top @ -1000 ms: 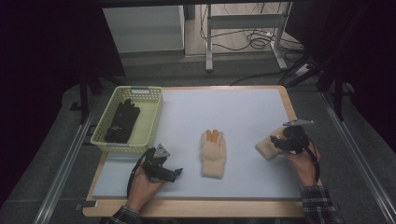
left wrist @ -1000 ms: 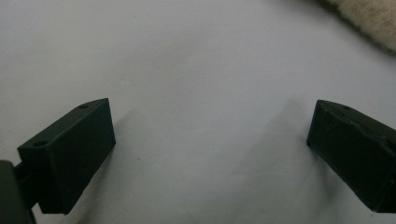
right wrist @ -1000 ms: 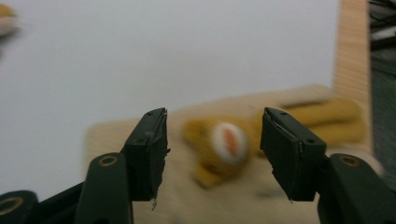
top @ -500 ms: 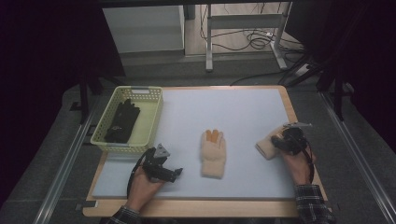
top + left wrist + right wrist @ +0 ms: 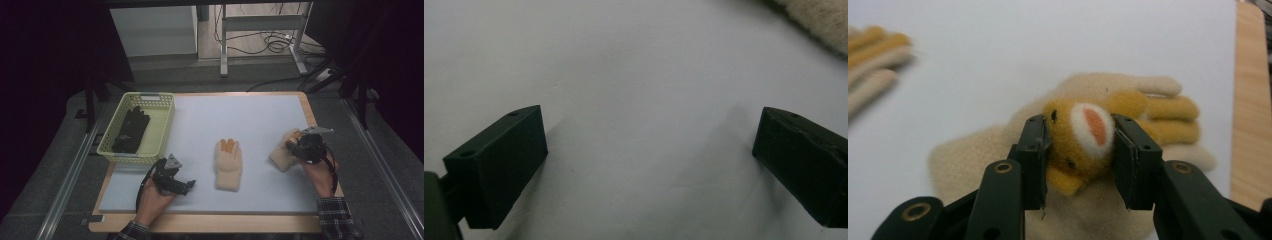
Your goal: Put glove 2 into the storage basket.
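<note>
1. Cream knit glove [image 5: 282, 155], with yellow fingertips and a small stuffed animal-face applique: lies flat at the right of the counter [image 5: 260, 115], near edge, well apart from its partner.
2. Right gripper [image 5: 1079, 145]: the jaws have just been closing and now press on both sides of the raised yellow applique on the glove's back. The glove body rests on the counter beneath.
3. Handling of item 1: light, soft, limp. Judged likely to droop and hang when raised; not fragile, and the fleecy surface should resist slipping. The padded applique is the thickest point and offers a fair purchase; the cuff would be the alternative hold.
4. Second cream glove [image 5: 229, 164]: flat at counter centre, fingers pointing far, untouched.
5. Left gripper [image 5: 649, 165]: jaws spread wide, holding nothing, resting low over bare counter at near left; an edge of cream fleece [image 5: 819, 20] shows at the far right of its view, apart from the jaws.
6. Pale green basket [image 5: 162, 125]: far left of the counter, holding dark items [image 5: 131, 129], possibly black gloves; the high view is too dim to be sure.
</note>
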The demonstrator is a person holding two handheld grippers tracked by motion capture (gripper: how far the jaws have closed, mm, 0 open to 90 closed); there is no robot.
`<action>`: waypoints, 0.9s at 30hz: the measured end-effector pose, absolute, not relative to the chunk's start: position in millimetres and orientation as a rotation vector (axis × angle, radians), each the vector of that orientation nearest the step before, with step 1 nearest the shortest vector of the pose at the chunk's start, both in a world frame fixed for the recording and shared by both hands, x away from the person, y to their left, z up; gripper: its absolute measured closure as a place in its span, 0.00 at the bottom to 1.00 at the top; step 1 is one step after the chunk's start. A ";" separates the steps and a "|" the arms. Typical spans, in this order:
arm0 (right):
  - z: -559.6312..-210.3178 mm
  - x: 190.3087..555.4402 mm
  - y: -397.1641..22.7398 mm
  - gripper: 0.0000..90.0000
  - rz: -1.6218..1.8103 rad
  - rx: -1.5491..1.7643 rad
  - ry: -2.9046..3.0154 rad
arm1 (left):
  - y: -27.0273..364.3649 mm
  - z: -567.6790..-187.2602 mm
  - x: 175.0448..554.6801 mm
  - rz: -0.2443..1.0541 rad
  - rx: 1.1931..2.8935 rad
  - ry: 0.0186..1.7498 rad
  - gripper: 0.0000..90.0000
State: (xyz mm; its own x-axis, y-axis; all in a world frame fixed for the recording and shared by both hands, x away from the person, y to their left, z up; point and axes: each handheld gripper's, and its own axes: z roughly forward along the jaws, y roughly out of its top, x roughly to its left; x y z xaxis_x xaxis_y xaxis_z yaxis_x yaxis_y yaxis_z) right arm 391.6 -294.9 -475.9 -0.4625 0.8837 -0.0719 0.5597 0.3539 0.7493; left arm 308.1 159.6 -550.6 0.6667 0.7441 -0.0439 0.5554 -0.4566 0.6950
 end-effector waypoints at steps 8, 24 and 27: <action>-454.6 381.8 -259.3 0.67 0.999 1.084 2.259 | 159.8 -550.5 308.2 0.350 2.183 0.996 0.01; -430.6 356.8 -166.1 0.66 1.120 0.743 2.514 | 159.8 -550.5 308.2 0.349 2.182 0.997 0.01; -437.3 356.7 -146.0 0.65 1.094 0.687 2.571 | 159.7 -550.5 308.2 0.350 2.182 0.997 0.01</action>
State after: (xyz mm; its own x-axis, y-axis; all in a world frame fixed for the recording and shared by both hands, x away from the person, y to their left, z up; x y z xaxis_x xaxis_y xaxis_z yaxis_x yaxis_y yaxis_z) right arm 356.7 -146.0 -437.3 -0.8534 0.5184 -0.0552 0.3197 0.6040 0.7300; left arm 308.2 159.7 -550.5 0.6669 0.7439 -0.0429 0.5543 -0.4568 0.6958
